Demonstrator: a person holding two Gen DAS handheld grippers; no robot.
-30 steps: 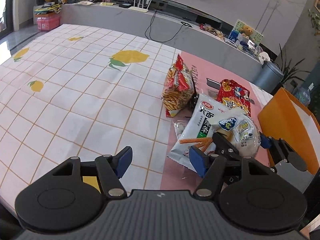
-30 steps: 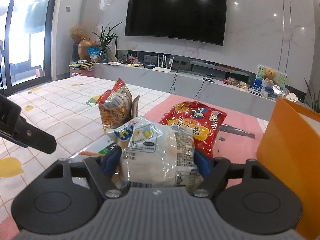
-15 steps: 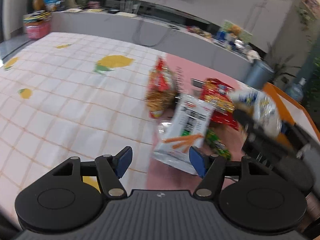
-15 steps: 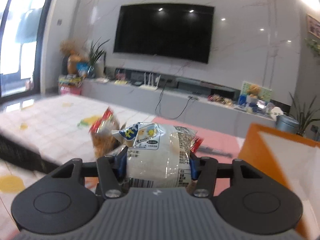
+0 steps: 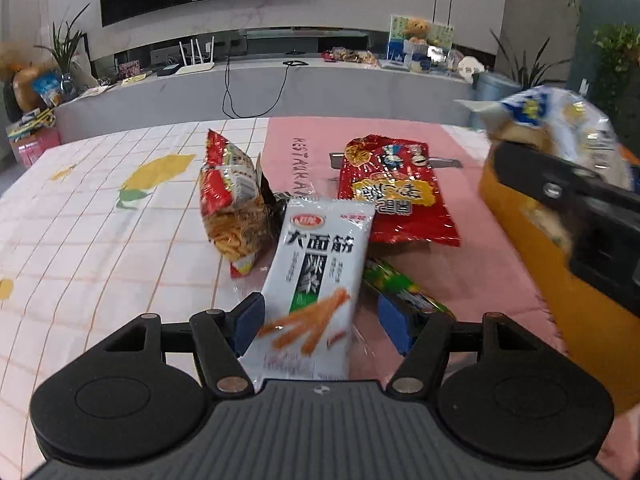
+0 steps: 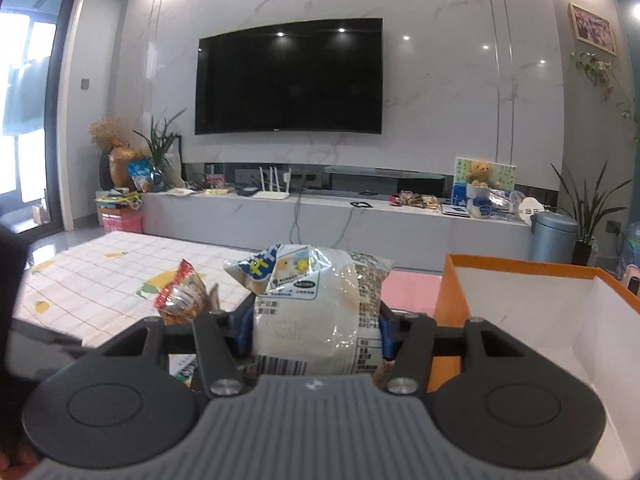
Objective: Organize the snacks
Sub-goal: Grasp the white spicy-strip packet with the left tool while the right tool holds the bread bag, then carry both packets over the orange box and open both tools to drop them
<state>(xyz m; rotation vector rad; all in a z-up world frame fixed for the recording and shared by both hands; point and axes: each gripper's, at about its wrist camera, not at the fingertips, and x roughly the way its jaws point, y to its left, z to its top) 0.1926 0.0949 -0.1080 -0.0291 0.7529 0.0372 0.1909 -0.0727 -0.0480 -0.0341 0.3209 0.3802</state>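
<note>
white packet [image 5: 318, 276] printed 大面筋, pink mat [image 5: 400, 136] lettered RESTAURA

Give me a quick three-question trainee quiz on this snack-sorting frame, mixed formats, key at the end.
1. True or false: the right gripper is shut on the clear bread packet.
2. Which snack lies between the open fingers of the left gripper? A) red chip bag B) white packet with orange sticks C) green packet
3. Fill in: the orange box is lined in ___ inside.

Key: 1 true. 2 B, the white packet, with the pads not pressing on it. 3 white.
</note>
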